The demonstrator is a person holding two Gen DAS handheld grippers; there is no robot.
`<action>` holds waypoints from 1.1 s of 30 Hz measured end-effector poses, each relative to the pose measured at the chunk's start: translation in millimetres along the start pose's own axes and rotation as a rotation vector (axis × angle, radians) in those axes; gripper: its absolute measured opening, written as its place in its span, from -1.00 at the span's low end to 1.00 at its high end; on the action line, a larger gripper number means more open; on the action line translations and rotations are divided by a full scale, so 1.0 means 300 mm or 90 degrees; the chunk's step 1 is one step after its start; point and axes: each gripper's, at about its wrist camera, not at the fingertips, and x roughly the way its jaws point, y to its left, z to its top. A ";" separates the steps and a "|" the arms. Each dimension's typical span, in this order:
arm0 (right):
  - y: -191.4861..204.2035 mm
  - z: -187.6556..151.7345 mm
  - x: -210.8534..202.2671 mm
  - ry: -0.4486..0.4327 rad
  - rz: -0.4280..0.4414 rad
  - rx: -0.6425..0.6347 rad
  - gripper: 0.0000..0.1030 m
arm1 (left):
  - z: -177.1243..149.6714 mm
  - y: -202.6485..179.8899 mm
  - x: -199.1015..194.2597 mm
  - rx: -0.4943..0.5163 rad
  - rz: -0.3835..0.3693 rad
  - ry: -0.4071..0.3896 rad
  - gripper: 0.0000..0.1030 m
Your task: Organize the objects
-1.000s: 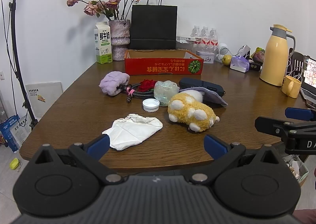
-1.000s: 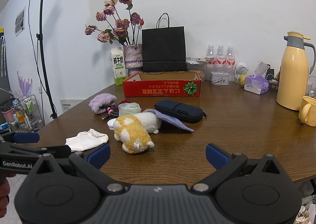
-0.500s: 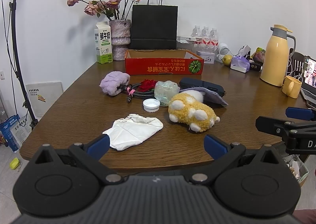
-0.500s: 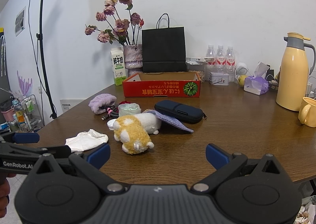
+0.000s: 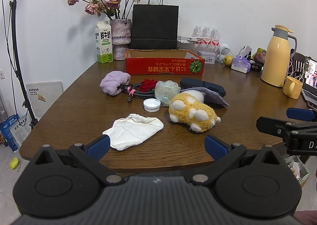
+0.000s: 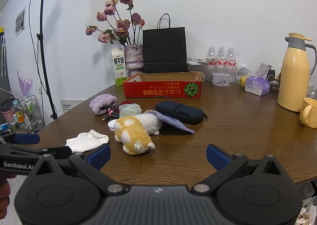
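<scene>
here, left gripper (image 5: 156,144) fingers spread wide, holding nothing, right gripper (image 6: 158,154) likewise, above table (image 5: 237,94)

Left gripper (image 5: 156,144): our black ribbed body, blue fingertip pads, silver screws.
Right gripper (image 6: 158,154): our same build; white "GenRobot.AI" lettering.

Wooden table (image 5: 247,106) with plush toy (image 5: 193,112), cloth (image 5: 134,131)
</scene>
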 end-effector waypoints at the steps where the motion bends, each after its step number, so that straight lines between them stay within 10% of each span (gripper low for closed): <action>1: 0.000 0.000 0.000 0.000 0.000 0.000 1.00 | 0.000 0.000 0.000 0.000 0.000 0.000 1.00; 33: 0.013 -0.005 0.024 0.003 0.006 -0.015 1.00 | -0.013 0.026 0.009 -0.013 0.008 0.003 1.00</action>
